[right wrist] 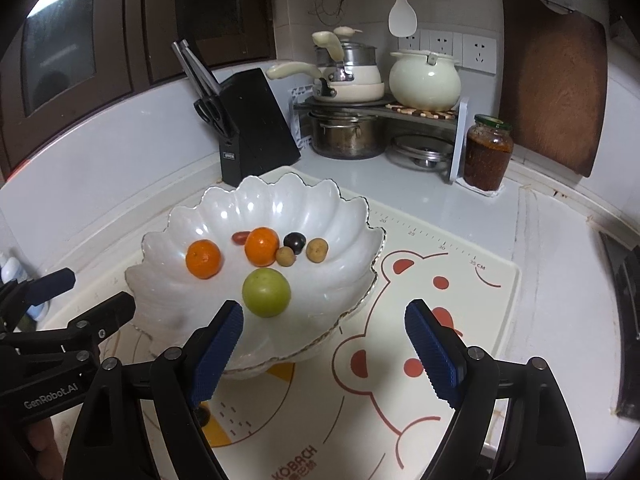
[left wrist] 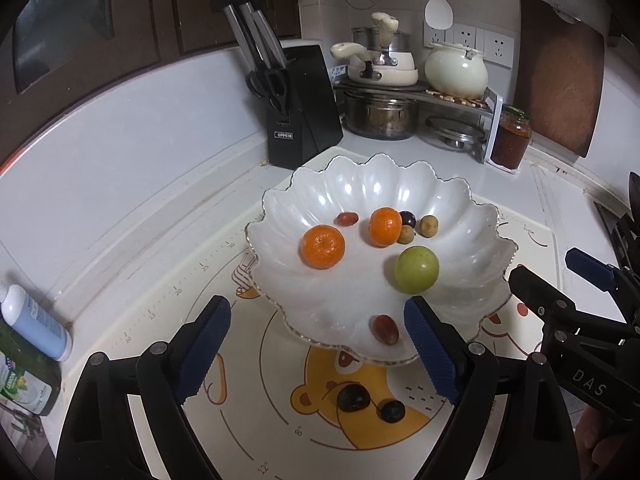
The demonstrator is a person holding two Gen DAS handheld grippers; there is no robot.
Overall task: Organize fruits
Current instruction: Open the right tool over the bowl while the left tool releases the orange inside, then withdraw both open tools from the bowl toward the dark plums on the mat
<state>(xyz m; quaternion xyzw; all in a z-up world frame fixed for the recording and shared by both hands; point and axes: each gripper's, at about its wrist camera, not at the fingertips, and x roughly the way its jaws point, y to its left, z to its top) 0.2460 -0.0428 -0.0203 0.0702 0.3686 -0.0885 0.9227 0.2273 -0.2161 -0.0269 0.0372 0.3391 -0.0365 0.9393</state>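
A white scalloped bowl (left wrist: 372,184) is seen on a bear-printed mat (right wrist: 440,280) spread over the white table (right wrist: 420,188). Inside it, two oranges (left wrist: 323,246) are placed toward the left and middle, with a green round fruit (left wrist: 416,269) nearer and to the right, a red grape (left wrist: 346,219) at the far side, a dark grape (left wrist: 407,218) and two small brown fruits (left wrist: 427,224) just beside the middle orange, and another red grape (left wrist: 385,329) near the bowl's near rim. Two dark grapes (left wrist: 353,397) are left on the mat, outside the bowl and just in front of it. The left claw (left wrist: 320,352) is held spread wide over the bowl's near edge, with nothing between its blue pads (left wrist: 206,348); the near red grape lies just inside its right pad. The right claw (right wrist: 324,354) is likewise spread and empty, its left pad over the bowl's near right rim and its right pad over the bare mat. Each claw is visible at the edge of the other's view, so the two are close together. At the far side, a black knife block (left wrist: 300,108) is set just behind the bowl on the left, with a pot rack (right wrist: 380,108) holding cream pans and a steel pot, a jar of red sauce (right wrist: 487,152) and a wooden board (right wrist: 556,92) leaning against the wall further right. A white bottle (left wrist: 34,322) lies at the far left of the table.
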